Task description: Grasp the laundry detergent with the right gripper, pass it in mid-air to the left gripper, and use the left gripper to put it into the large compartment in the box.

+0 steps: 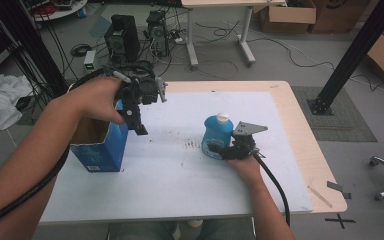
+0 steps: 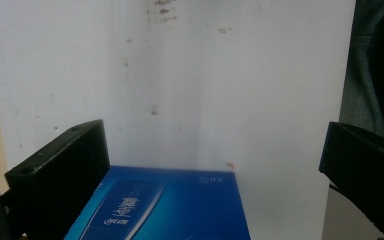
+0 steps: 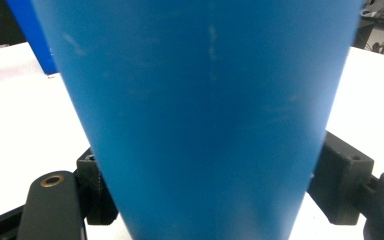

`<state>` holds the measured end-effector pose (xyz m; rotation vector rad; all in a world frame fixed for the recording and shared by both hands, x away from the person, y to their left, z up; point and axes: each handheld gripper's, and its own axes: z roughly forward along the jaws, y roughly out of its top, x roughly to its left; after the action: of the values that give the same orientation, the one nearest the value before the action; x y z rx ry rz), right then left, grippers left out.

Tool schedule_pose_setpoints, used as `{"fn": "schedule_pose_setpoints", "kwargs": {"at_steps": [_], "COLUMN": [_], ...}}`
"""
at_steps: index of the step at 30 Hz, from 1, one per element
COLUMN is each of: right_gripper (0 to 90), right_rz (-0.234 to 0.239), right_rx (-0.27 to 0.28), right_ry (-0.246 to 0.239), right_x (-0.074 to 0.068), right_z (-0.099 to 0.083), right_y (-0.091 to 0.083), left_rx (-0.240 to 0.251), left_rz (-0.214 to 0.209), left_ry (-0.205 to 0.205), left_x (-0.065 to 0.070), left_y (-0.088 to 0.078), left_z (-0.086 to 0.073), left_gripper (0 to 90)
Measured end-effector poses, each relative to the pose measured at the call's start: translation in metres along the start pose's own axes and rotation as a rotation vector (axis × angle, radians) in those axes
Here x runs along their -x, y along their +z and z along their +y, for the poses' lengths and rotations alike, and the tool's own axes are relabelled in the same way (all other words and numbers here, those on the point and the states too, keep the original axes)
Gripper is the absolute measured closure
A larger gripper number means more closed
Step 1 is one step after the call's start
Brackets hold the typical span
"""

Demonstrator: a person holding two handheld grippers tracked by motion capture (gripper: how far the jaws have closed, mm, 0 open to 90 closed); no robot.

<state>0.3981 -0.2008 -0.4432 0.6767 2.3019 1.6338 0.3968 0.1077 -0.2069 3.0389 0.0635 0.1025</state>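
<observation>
A blue bottle is gripped low on its body at the middle of the tabletop.

The right tool is closed around the blue bottle, its jaws pressed against both flanks in the right gripper view. The bottle is judged stiff, smooth and slippery, moderately heavy if full; a low, wide hold is favoured. Farther left, the left tool is held wide open above the open blue box on the white tabletop.

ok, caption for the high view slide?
Right gripper clamps blue bottle; left gripper open above blue box.
</observation>
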Motion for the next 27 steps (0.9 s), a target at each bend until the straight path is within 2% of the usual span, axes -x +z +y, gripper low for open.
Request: {"fn": "schedule_pose_setpoints", "kwargs": {"at_steps": [4, 20, 27], "right_gripper": [27.7, 33.7, 41.1], "right_rz": [0.000, 0.006, 0.020], "right_rx": [0.001, 0.004, 0.006], "right_ry": [-0.005, -0.002, -0.013], "right_x": [-0.0008, -0.0009, -0.0026], "right_z": [0.0005, 0.0002, 0.0006], "right_y": [-0.0001, 0.0004, 0.0004], "left_rx": [0.003, 0.001, -0.003], "left_rz": [-0.002, -0.002, -0.004], "left_ry": [0.003, 0.003, 0.001], "left_x": [-0.0002, 0.0001, -0.0001], "left_y": [0.0007, 0.0024, 0.0035], "left_z": [-0.0001, -0.0002, 0.0000], "left_gripper": [0.1, 0.1, 0.1]}}
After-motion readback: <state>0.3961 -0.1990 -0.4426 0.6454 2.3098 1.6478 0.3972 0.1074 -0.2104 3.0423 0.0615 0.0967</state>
